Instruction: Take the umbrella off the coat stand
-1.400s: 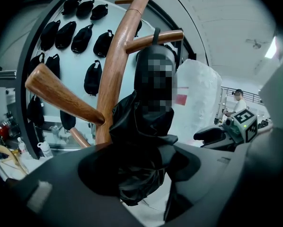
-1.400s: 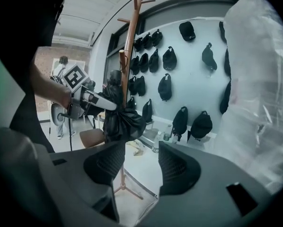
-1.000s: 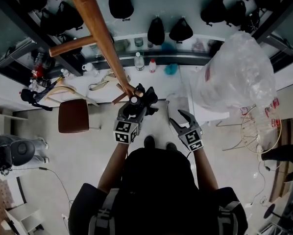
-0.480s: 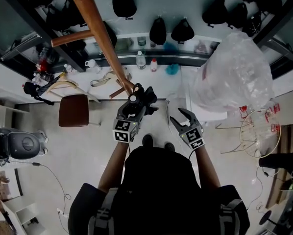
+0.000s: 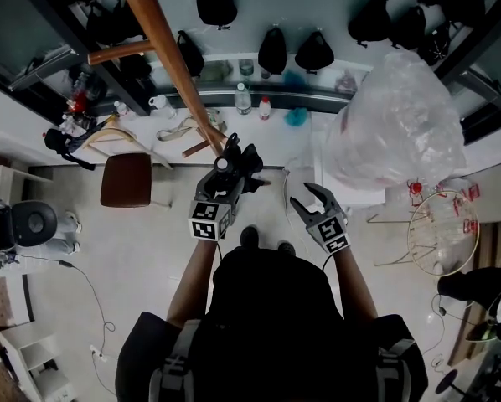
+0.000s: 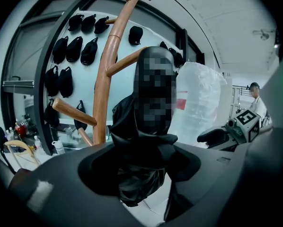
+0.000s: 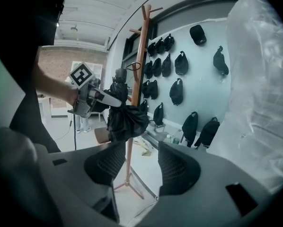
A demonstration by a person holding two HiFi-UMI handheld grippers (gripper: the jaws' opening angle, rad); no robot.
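- In the head view, the coat stand [image 5: 171,57] runs out of frame at 11 o'clock, and its foot is hidden behind the umbrella [image 5: 249,162].
- The left claw [image 5: 234,167] has its jaw tips buried in the umbrella's black fabric.
- In the left gripper view, the umbrella's upper end at 12 o'clock cannot be made out.
- The bottles [image 5: 243,100] at 12 o'clock are too small to tell apart.
- The contents of the plastic bag [image 5: 401,120] at 2 o'clock are unclear.

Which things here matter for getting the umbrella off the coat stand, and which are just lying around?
Job: black umbrella, gripped by the left gripper; wooden coat stand; right gripper, open and empty.
Lying about: clear plastic bag; brown stool; hanging black bags; bottles.
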